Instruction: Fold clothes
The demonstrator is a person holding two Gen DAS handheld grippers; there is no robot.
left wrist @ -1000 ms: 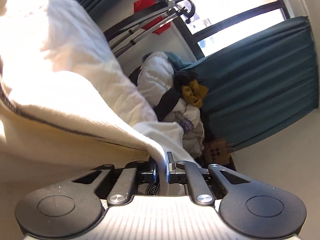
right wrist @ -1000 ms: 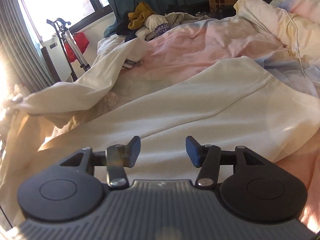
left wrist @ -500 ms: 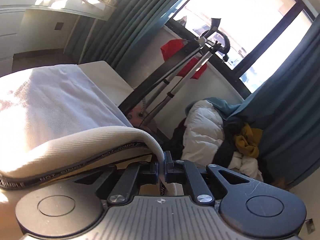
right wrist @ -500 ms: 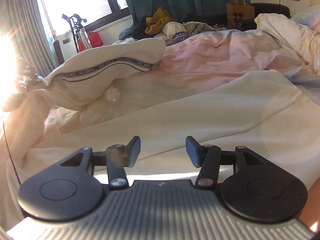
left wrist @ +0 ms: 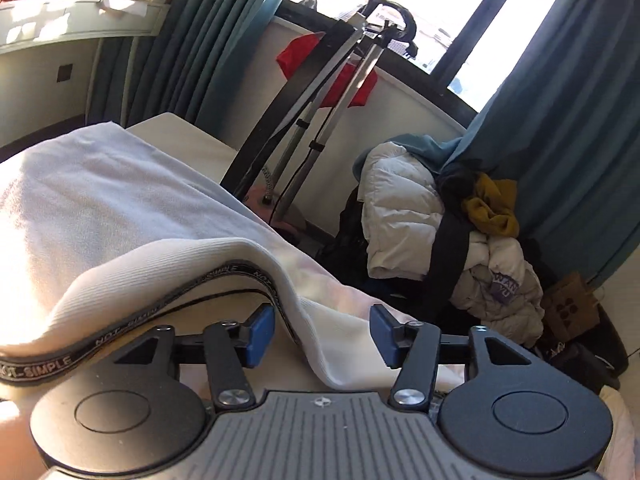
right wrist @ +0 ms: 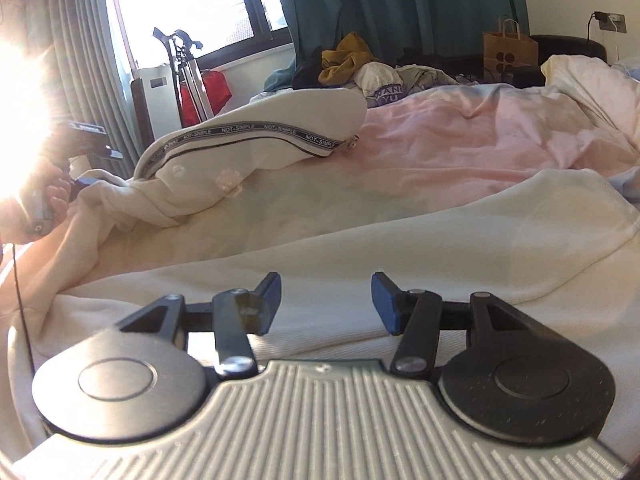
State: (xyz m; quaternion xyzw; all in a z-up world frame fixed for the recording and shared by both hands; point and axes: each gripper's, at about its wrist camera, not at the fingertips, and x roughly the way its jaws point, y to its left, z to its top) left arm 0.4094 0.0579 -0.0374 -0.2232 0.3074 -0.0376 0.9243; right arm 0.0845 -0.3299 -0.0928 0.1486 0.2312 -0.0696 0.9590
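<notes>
Holding both grippers low over the bed, I see my left gripper (left wrist: 322,334) pointing toward the window corner with its jaws spread wide, released; a fold of the cream garment (left wrist: 120,216) with its "NOT-SIMPLE" tape (left wrist: 48,364) drapes down through the gap between the blue pads (left wrist: 260,334), touching neither firmly that I can tell. Half a second ago those jaws were clenched on that very hem, so the cloth has been let go, and it now lies slack across the left finger. From the right view the same garment (right wrist: 256,148) lies in a humped fold on the pink duvet (right wrist: 480,140), its taped edge facing me, with the left gripper (right wrist: 80,148) seen at its far left end, half lost in sun glare. My right gripper (right wrist: 325,300) hovers level just above the nearer spread of cream cloth (right wrist: 400,248), jaws apart and gripping nothing, as it was in the earlier frames, though the hump has sunk lower onto the bed. Counting: two grippers, one cream garment on the bed as far as I can tell, one pile of clothes (left wrist: 460,240) by the teal curtain (left wrist: 572,120), one paper bag (right wrist: 510,54), one folding cart (left wrist: 332,92) beneath the window
</notes>
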